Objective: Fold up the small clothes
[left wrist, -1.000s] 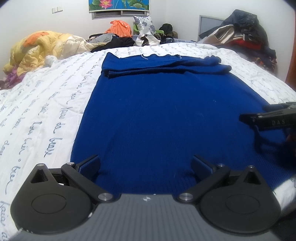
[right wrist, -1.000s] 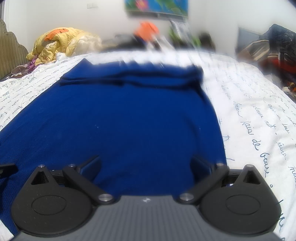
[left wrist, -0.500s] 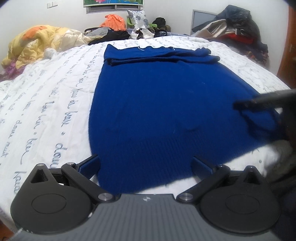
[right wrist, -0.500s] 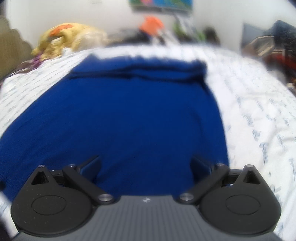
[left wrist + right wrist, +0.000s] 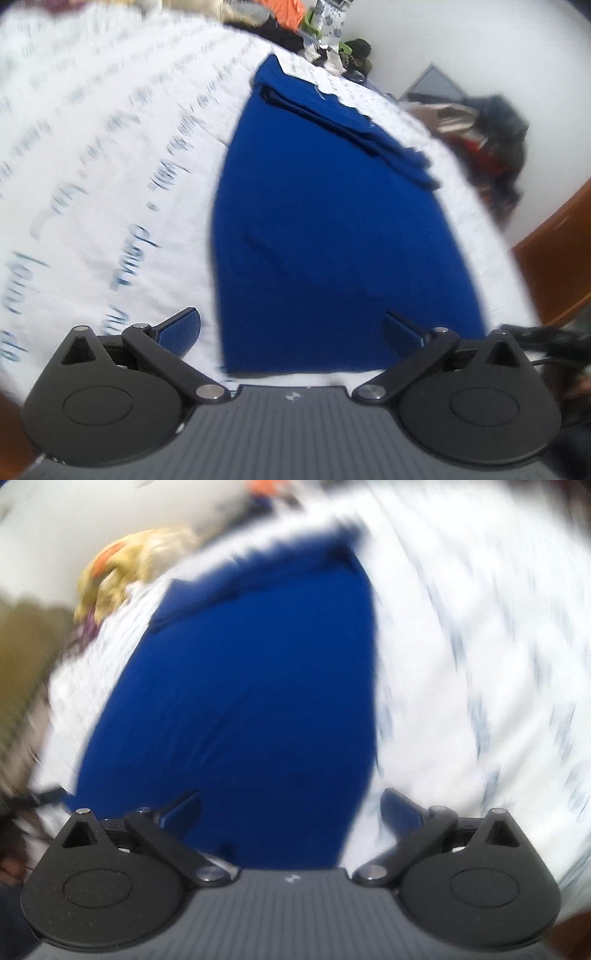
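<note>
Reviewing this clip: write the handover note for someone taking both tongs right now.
Left tongs: open, empty, at the near left corner of the blue garment.
Right tongs: open, empty, at its near right corner.
The garment lies flat on the white bedcover.
Done: the far end is folded over into a band.
Left: likely grip the near hem with both tongs and fold it toward the band. The right view is blurred, so check alignment first.
</note>
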Available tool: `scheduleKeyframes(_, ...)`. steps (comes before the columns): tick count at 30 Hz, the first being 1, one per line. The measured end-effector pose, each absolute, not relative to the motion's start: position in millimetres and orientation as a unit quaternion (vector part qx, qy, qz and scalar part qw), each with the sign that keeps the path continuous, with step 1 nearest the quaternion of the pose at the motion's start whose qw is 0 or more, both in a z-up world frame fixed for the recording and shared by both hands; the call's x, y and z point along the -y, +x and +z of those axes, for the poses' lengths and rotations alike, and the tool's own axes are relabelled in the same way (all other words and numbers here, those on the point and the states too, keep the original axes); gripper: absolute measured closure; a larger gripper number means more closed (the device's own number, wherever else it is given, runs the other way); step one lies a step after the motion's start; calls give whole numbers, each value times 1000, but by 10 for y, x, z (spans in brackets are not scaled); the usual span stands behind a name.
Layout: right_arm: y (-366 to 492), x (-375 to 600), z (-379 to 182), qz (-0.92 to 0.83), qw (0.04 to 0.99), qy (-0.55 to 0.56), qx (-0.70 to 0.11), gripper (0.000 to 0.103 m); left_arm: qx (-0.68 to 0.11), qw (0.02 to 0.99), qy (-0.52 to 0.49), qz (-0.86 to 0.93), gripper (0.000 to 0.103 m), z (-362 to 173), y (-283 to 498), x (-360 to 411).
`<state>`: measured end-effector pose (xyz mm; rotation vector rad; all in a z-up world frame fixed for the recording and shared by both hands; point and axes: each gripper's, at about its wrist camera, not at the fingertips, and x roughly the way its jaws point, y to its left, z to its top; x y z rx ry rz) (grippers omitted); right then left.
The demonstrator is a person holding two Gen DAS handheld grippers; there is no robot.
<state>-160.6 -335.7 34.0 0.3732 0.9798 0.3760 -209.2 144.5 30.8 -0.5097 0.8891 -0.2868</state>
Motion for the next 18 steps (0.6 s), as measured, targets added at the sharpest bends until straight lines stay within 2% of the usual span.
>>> scheduleKeyframes(3, -1496, 3448, 290, 214, 810, 250, -486, 0, -436, 829, -313, -157, 3, 266, -1990, -1560)
scheduleKeyframes(5, -1454, 3446, 254, 236, 788, 277, -496, 0, -444, 824, -316, -155, 14, 276, -1944, -1574)
scheduleKeyframes(9, -1421, 3416, 253, 257, 779, 268, -506, 3, -462, 824, -289, -156, 24, 312, -1923, -1559)
scheduleKeyframes(11, -1429, 3433, 254, 258, 778, 266, -508, 6, -467, 826, -278, -151, 36, 330, -1919, -1572)
scheduleKeyframes(12, -1385, 3443, 250, 255, 778, 269, -508, 14, -469, 827, -272, -146, 41, 331, -1885, -1576)
scheduleKeyframes(13, -1393, 3451, 262, 249, 780, 267, -509, 21, -473, 830, -263, -138, 55, 334, -1879, -1571)
scheduleKeyframes(14, -1383, 3461, 264, 239, 783, 259, -512, 51, -476, 831, -255, -131, 69, 336, -1868, -1571)
scheduleKeyframes(15, -1376, 3479, 245, 225, 785, 252, -520, 80, -479, 832, -250, -124, 75, 331, -1855, -1580)
scheduleKeyframes(16, -1407, 3489, 213, 218, 782, 254, -525, 84, -482, 832, -246, -120, 81, 330, -1849, -1588)
scheduleKeyframes(18, -1433, 3587, 160, 222, 773, 281, -523, 85, -485, 832, -246, -116, 84, 332, -1835, -1612)
